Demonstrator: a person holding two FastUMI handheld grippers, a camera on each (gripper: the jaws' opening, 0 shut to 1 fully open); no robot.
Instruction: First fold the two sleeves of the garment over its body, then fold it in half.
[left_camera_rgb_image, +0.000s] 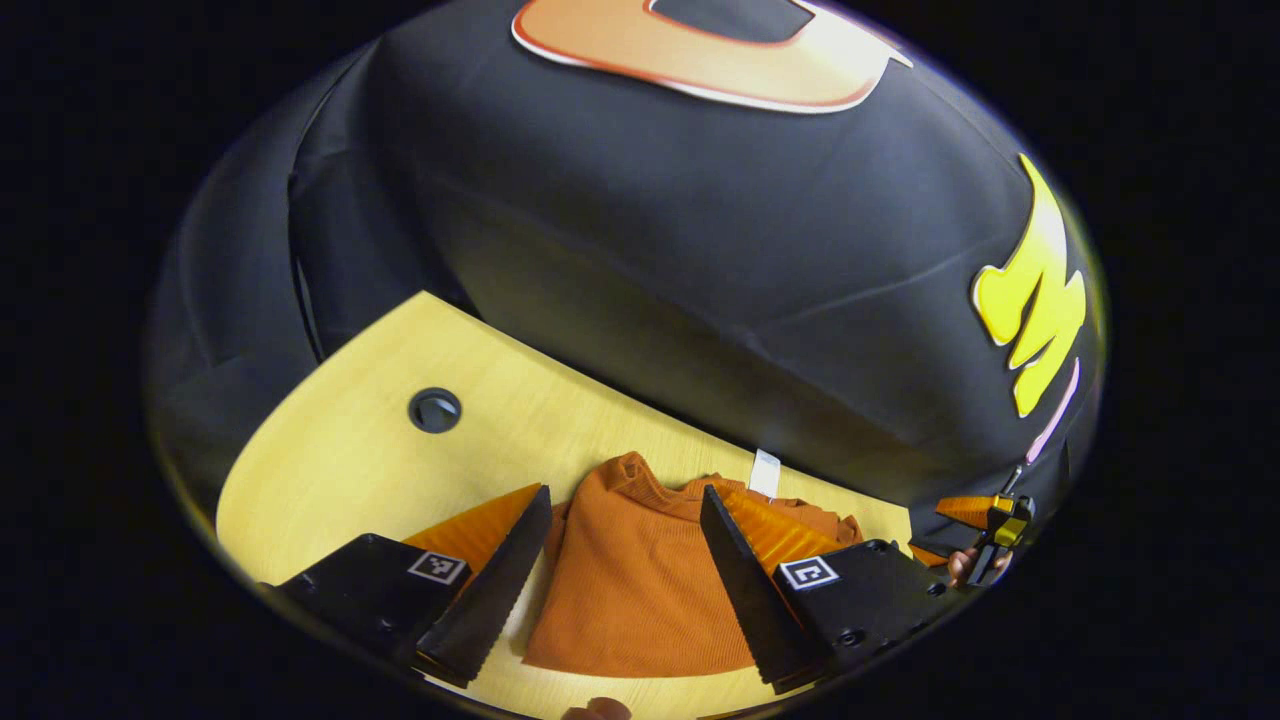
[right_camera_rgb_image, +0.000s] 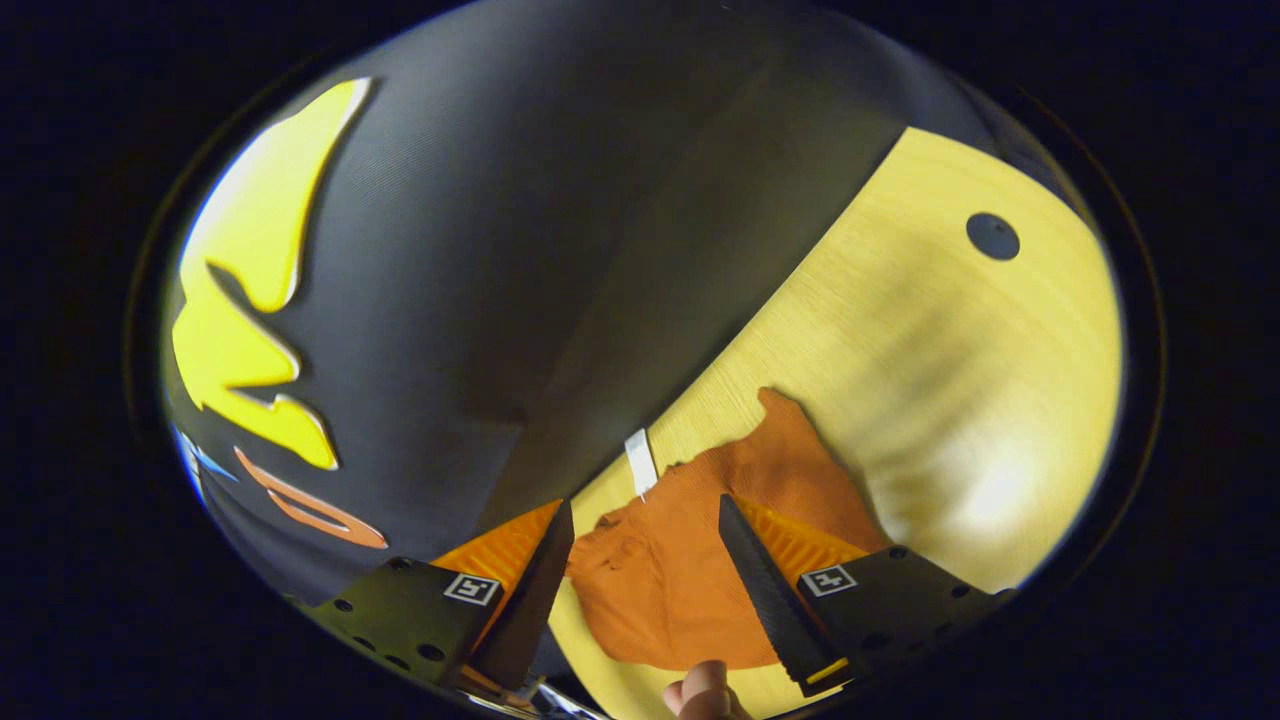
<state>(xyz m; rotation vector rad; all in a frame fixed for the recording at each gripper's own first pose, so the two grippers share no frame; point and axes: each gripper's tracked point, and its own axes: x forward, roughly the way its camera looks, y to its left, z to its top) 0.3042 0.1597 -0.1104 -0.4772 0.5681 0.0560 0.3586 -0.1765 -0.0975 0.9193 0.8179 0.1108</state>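
Garment (left_camera_rgb_image: 630, 590) lies bunched at lower centre on bench (left_camera_rgb_image: 360, 450). Left hand-held gripper (left_camera_rgb_image: 625, 580) and right hand-held gripper (right_camera_rgb_image: 645, 590) both released above it. Risk: pinching several layers, dragging cloth.

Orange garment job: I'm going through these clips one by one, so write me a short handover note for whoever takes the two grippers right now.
Left gripper: open, holding nothing, above the orange garment.
Right gripper: open, holding nothing, also above the garment.
Garment: lies on the yellow wooden table near the booth wall as a compact shape; a white tag sticks out at its far edge. No sleeve hangs out to the side, so the sleeves look already folded in, though I cannot confirm this.
Left to do: check the sleeve folds, then fold the garment in half if that is not done.
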